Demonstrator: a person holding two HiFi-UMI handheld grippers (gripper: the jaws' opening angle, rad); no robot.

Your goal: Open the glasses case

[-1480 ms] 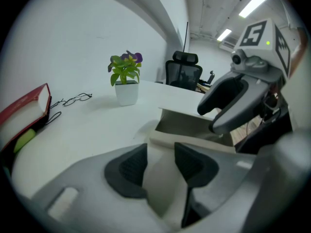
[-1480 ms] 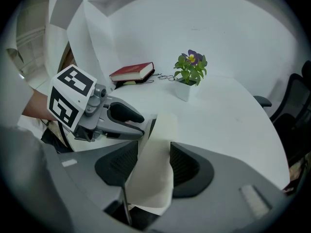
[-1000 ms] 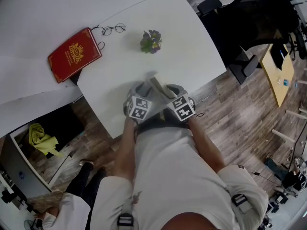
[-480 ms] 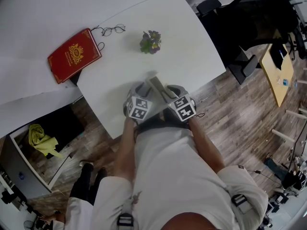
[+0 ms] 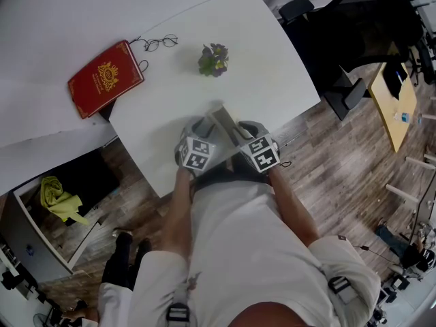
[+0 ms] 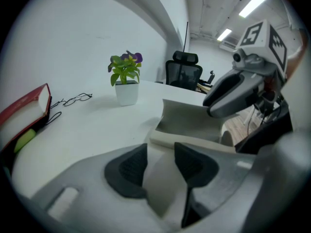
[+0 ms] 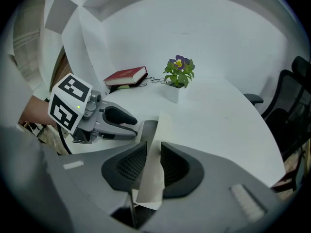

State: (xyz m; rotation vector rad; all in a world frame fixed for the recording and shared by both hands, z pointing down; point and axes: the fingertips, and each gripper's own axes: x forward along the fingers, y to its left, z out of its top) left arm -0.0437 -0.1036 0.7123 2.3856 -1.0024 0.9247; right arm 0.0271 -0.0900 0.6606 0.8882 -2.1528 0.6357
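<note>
White curved worktop [image 5: 272,60] runs out ahead of both tools. Pale grey fold-over glasses case [image 5: 223,122] sits between them, half unfolded. Left tool [image 6: 160,155] clamps its base. Right tool [image 7: 153,153], jaws just now closing, pinches the thin lid flap [image 7: 164,127]. Risk: the shallow bite slips off, or the base lifts with the flap.

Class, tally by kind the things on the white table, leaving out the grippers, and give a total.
book: 1
glasses: 1
plant: 1
case: 1
Total: 4
</note>
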